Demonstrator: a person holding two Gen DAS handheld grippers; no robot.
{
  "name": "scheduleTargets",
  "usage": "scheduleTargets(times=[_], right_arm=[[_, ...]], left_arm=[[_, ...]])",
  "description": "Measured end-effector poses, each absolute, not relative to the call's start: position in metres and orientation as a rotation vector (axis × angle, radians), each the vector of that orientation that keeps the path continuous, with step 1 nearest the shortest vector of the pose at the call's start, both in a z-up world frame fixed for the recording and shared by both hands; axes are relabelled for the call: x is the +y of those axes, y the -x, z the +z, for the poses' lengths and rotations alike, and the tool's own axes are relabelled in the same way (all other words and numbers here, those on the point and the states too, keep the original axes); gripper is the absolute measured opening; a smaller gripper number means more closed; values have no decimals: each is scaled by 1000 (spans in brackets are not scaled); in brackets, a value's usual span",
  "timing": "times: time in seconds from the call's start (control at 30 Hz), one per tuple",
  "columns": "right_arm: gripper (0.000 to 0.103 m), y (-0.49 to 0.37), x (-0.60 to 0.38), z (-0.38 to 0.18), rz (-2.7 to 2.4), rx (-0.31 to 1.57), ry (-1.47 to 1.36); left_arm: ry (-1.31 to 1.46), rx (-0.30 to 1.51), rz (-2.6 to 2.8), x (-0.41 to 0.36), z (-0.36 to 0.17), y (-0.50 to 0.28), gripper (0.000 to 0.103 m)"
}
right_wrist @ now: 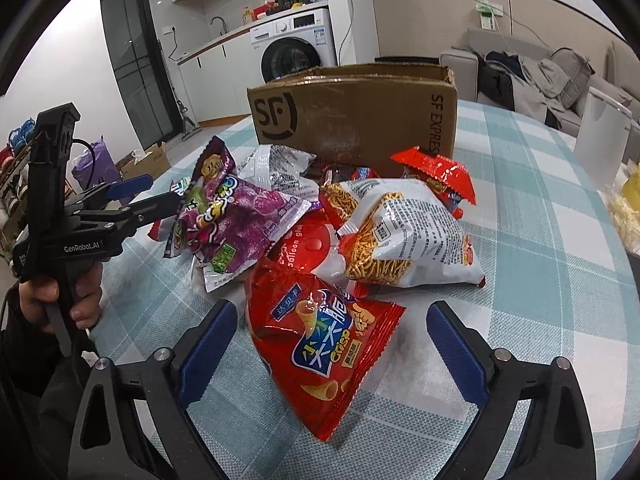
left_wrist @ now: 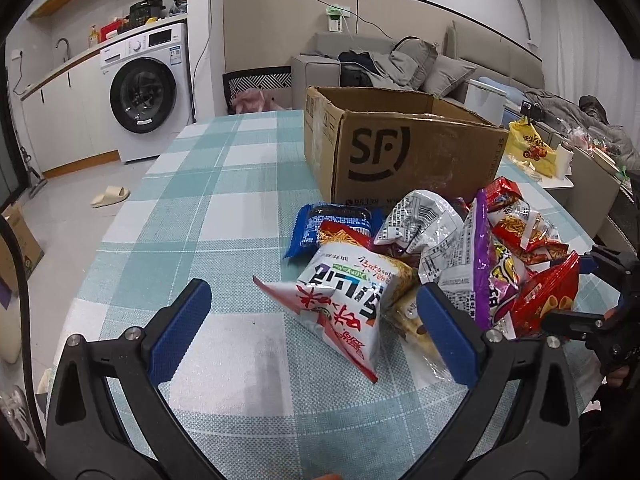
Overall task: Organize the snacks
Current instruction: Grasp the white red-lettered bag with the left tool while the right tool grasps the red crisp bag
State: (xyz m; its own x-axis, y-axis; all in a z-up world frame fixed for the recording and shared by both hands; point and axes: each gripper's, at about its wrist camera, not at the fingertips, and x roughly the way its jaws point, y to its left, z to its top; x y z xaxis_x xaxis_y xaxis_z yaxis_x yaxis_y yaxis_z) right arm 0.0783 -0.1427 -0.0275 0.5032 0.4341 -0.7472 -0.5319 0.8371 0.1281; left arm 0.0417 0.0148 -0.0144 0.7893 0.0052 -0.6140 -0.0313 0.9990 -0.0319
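Observation:
A pile of snack bags lies on the checked tablecloth (left_wrist: 208, 208) in front of an open cardboard SF box (left_wrist: 400, 148), also in the right wrist view (right_wrist: 352, 112). My left gripper (left_wrist: 316, 304) is open, its jaws on either side of a white and red bag (left_wrist: 344, 300). My right gripper (right_wrist: 332, 328) is open, its jaws on either side of a red crisp bag (right_wrist: 320, 344). A purple bag (right_wrist: 232, 216), a white noodle-snack bag (right_wrist: 404, 232) and a blue bag (left_wrist: 328, 224) lie in the pile. The left gripper also shows in the right wrist view (right_wrist: 148, 192).
A washing machine (left_wrist: 148, 88) and counter stand at the back left. A grey sofa (left_wrist: 400, 64) with clothes is behind the table. A yellow bag (left_wrist: 528, 148) lies at the right. A white container (right_wrist: 600, 136) stands on the table's right side.

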Motion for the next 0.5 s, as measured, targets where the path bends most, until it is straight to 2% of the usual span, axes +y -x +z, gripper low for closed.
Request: scheduleTargets(times=[0.23,0.37,0.5], right_arm=[[90,-84,-138,-33,603,909,123],[86,-86,-136,-35,613,918,124],[86,-88,-135,-35,619,922,124]], left_arm=[[25,755,6,11,-25,-64,101],[58,810,-3,16,-33,-76,89],[89,841,-42,19,-41,-84,70]])
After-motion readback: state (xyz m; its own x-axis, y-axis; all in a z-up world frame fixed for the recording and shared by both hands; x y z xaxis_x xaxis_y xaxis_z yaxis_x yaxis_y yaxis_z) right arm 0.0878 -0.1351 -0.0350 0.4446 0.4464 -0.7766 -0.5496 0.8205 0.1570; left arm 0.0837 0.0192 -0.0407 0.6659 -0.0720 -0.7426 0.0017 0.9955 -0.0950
